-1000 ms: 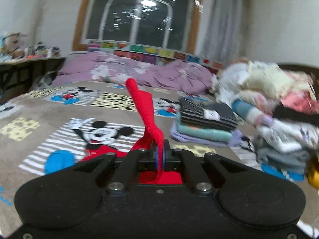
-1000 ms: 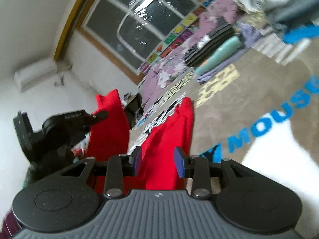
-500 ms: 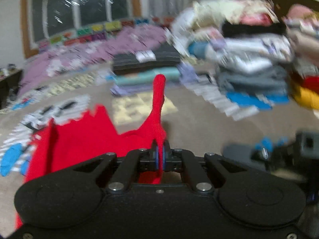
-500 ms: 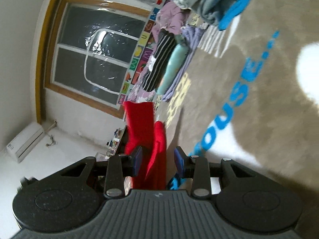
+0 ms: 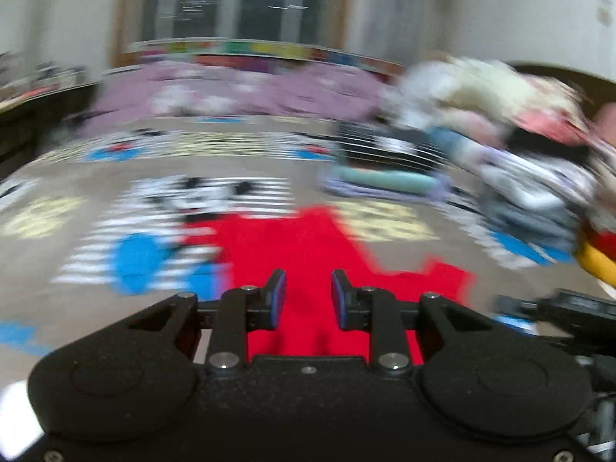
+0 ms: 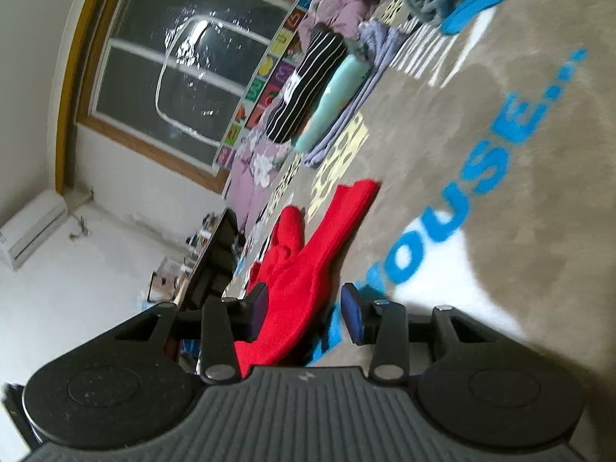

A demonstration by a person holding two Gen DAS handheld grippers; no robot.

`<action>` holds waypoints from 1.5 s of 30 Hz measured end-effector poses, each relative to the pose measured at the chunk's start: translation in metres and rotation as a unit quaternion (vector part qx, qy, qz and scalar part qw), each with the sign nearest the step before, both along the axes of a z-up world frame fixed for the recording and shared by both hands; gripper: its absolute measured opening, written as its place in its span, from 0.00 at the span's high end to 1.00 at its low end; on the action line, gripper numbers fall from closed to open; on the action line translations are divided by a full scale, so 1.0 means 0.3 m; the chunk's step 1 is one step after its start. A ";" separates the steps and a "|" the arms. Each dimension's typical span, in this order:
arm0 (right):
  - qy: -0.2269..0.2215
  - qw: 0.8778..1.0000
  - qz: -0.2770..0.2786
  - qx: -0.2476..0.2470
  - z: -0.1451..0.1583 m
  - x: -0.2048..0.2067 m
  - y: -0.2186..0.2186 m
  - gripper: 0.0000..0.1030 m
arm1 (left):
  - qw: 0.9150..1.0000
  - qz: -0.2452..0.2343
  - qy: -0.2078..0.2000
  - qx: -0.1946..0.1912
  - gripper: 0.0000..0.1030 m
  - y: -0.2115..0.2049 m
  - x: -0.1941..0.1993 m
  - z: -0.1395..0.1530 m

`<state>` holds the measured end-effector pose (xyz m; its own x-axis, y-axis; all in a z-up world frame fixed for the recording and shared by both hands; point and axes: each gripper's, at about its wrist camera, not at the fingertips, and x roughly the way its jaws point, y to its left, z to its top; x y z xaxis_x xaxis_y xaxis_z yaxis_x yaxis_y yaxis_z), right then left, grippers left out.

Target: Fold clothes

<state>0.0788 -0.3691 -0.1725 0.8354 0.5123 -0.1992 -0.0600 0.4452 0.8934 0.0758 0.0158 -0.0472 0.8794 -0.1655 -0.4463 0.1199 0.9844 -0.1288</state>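
**Red garment lies on cartoon blanket as both grippers let go**

A red garment (image 5: 304, 246) lies spread on a grey-brown blanket (image 5: 57, 177) printed with cartoon mice, seen through heavy motion blur from the left wrist camera. The left gripper (image 5: 308, 295) hovers over the cloth's near edge; its jaws are opening, and the blue-faced pads press on nothing, the red fabric showing only beneath the gap. Behind the garment, to the right, sits a folded stack (image 5: 385, 169): a dark striped piece on top, a mint one under it, a lilac one at the bottom. Further right rises a loose heap of unfolded laundry (image 5: 519, 134) in white, cream, pink and grey. A rumpled purple quilt (image 5: 231, 88) runs along the far side below a dark window (image 5: 235, 0).

The right wrist view is rolled steeply, so the blanket (image 6: 500, 57) tilts up the frame. At far left an air conditioner (image 6: 30, 227) hangs on the white wall. The red garment (image 6: 308, 265) stretches away from the right gripper (image 6: 304, 313), one end raised in a soft fold. The jaws are opening; the cloth passes between them against the left pad, and the right pad stands clear. Blue lettering (image 6: 481, 177) crosses the blanket to the right, and the folded stack (image 6: 319, 92) lies beyond.
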 end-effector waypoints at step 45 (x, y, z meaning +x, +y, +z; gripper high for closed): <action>-0.009 0.987 -0.013 -0.161 0.193 0.107 0.139 0.94 | 0.988 -0.142 0.046 0.047 0.77 0.014 0.181 -0.106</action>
